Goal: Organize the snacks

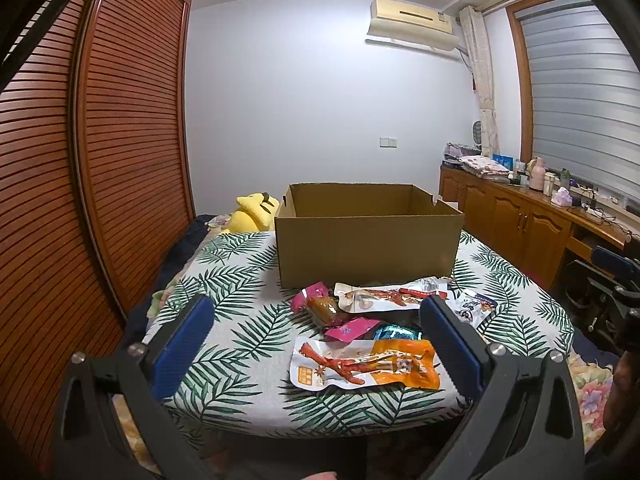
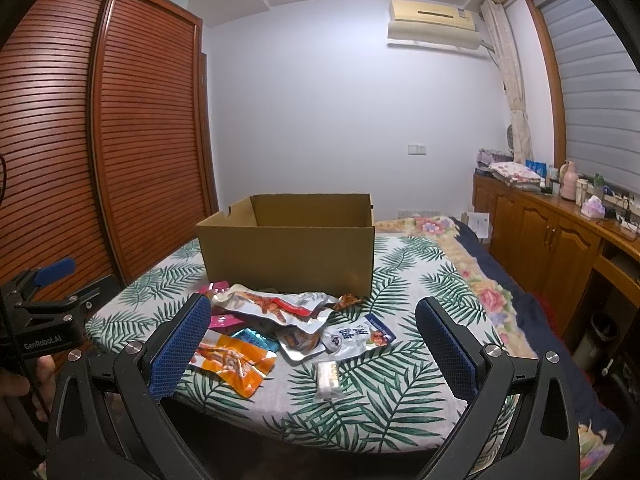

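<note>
An open brown cardboard box (image 1: 368, 236) is seen standing on a surface covered by a white cloth printed with green palm leaves (image 1: 240, 320), its top flaps absent from view and its interior hidden from both cameras. A loose heap of snack packets is spread on the cloth just in front of the box. Nearest the left camera lies a flat orange-and-white packet showing a red chicken foot (image 1: 364, 364); behind it are a pink packet (image 1: 350, 328), a teal foil packet (image 1: 398, 332), a brown vacuum-sealed piece (image 1: 323, 309) and a long white-and-red packet (image 1: 394, 298). In the right wrist view a white packet with a blue corner (image 2: 358, 338) and a small clear-wrapped pale bar (image 2: 328, 376) are seen lying at the right edge of the heap, the bar slightly apart from the rest.

The left gripper (image 1: 316, 344) is held low before the heap, its blue-padded jaws spread wide with nothing between them; the orange packet is framed between the jaws but is not touched. The right gripper (image 2: 312, 344) is likewise held with jaws wide apart and empty, the heap lying between them in view. A yellow plush toy (image 1: 256, 212) is visible behind the box on the left, beside a slatted reddish-brown wooden wardrobe (image 1: 128, 140).
</note>
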`<state>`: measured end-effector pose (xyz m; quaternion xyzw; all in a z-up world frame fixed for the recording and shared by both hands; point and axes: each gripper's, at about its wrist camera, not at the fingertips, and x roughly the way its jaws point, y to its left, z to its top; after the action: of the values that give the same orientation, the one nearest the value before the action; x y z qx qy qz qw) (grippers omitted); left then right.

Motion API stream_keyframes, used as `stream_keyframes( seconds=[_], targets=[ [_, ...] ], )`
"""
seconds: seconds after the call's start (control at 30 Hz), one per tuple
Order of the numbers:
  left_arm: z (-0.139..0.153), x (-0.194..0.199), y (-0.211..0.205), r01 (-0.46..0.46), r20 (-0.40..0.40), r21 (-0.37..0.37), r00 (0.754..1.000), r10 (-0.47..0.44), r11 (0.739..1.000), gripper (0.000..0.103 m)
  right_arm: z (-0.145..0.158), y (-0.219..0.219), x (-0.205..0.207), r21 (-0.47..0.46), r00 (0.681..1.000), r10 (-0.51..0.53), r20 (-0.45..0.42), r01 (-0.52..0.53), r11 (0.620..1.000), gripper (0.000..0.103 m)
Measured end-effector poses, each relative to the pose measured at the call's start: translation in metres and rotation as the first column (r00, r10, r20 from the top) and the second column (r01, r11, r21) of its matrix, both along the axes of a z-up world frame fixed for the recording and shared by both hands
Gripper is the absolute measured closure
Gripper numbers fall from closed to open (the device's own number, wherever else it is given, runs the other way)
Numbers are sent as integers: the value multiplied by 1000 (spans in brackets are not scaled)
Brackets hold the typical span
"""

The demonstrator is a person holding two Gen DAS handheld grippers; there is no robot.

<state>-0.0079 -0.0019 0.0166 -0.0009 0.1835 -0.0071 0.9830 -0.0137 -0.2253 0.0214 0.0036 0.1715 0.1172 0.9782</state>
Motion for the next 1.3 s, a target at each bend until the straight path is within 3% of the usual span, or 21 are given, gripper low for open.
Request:
stream_keyframes(
  seconds=[0.33,0.8,0.87,1.03,1.3],
  targets=[
    [-17,11,-1,18,-34,9,999,-17,1000,0,-7,2,3,-1,1000,13,-19,-13,1000,0],
    [-57,44,-1,97,-120,-24,988,-99,995,0,-35,-6,32,-9,991,55,-120,-57,998,0],
    [-62,49,-1,116,-134,-30,984,-119,993,0,-41,-6,36,-16,988,69,-137,-72,997,2],
    [-75,60,1,125,-189,-43,973,-131,991,0,-65,-4,53,-41,966,104,-235,-117,992,19],
    [-93,71,1,119,-246,-53,961,-128,991,0,-100,5,87,-70,925,143,-352,-178,982,31]
  ],
)
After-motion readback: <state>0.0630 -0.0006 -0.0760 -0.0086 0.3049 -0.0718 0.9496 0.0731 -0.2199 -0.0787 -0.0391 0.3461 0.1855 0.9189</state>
